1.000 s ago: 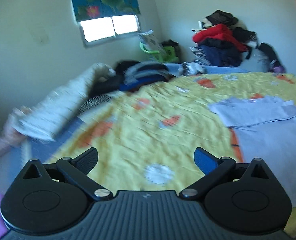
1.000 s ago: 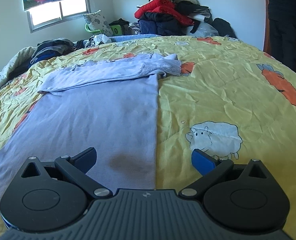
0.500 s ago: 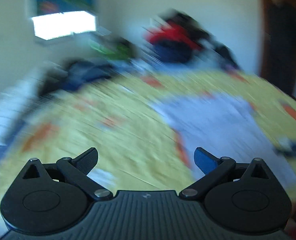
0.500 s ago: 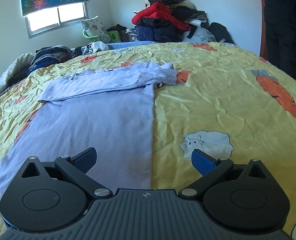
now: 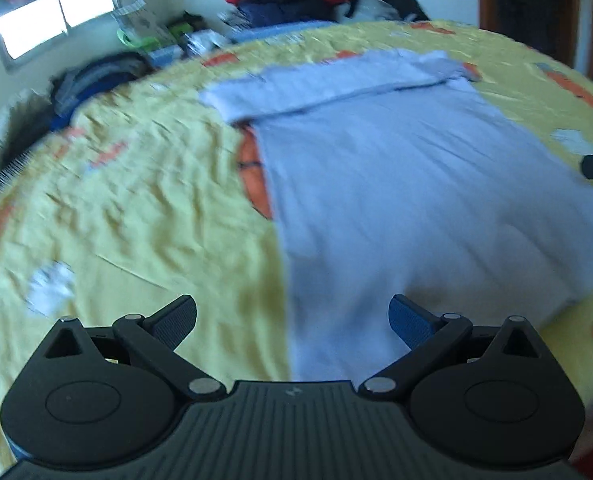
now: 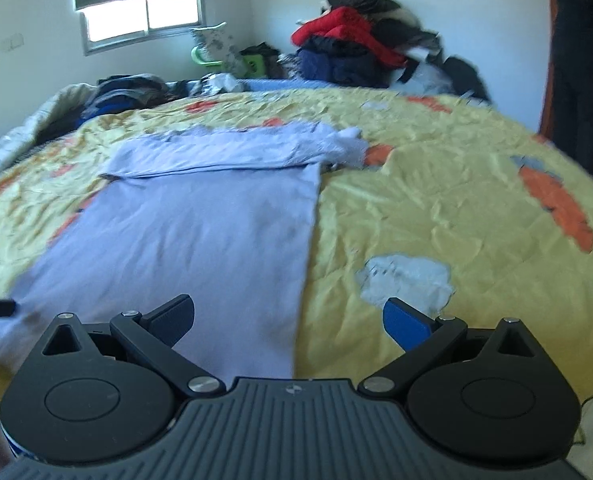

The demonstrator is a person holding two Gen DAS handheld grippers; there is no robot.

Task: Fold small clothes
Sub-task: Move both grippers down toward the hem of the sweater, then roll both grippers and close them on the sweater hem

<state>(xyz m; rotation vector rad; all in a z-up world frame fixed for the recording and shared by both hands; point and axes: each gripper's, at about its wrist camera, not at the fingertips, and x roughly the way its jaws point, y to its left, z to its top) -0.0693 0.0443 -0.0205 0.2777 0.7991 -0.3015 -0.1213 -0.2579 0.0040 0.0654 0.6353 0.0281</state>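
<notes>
Swung rightward, left claw (image 5: 292, 316) and right claw (image 6: 288, 316) gape wide over garment (image 6: 200, 232) edges.

The left gripper (image 5: 292, 316) is showing a ribbed dark grey body, two round black hubs and silver screws at its linkage joints. Its left finger (image 5: 174, 320) is wearing a black pad, its right a blue one. The right gripper (image 6: 288, 316) is looking identical, a small logo marking its ribbed body.
</notes>
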